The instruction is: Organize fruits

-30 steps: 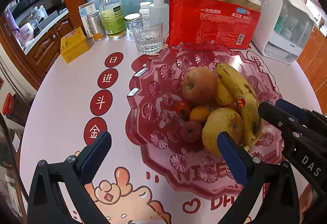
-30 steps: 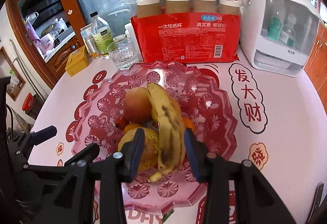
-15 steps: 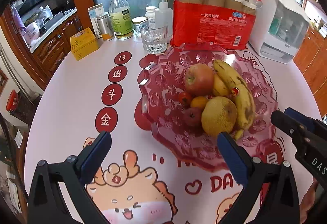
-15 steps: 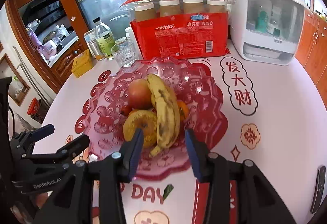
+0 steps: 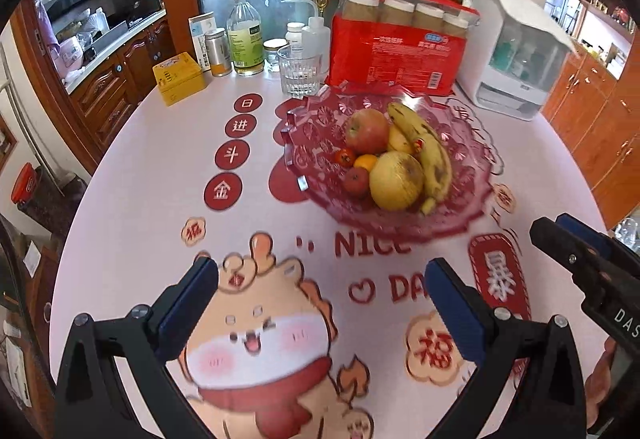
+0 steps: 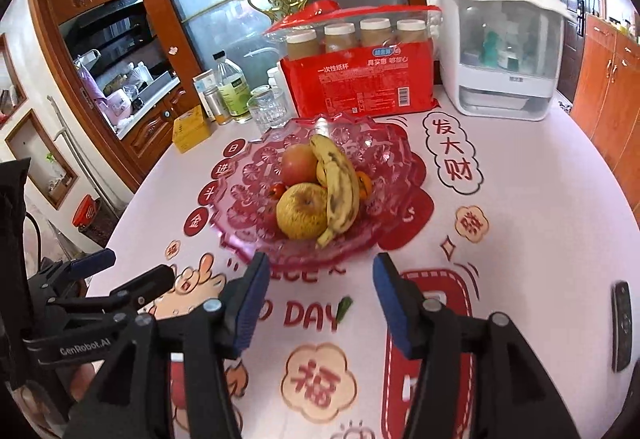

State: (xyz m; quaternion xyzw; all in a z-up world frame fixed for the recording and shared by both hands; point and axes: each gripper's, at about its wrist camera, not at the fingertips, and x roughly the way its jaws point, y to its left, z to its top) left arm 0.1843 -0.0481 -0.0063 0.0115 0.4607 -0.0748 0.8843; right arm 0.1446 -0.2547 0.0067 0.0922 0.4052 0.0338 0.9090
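Since the earlier frames, both grippers had withdrawn from the pink cut-glass fruit bowl (image 5: 472, 195), which now stood well ahead of them on the round table (image 5: 152, 175) with its printed cartoon cover. We held the left gripper (image 5: 320, 295) released, its blue-padded fingers (image 5: 188, 299) spread wide over the cartoon print and holding nothing. We held the right gripper (image 6: 318, 297) likewise released and unloaded, above the table just short of the bowl rim. The bowl contained a spotted yellow banana (image 6: 338, 191) lying over a yellow-green pear (image 6: 302, 215), a red apple (image 6: 298, 163) behind them, and several small red and orange fruits (image 5: 354, 169). Behind the bowl stood a red pack of paper cups (image 6: 360, 79) and a clear drinking glass (image 5: 299, 73).
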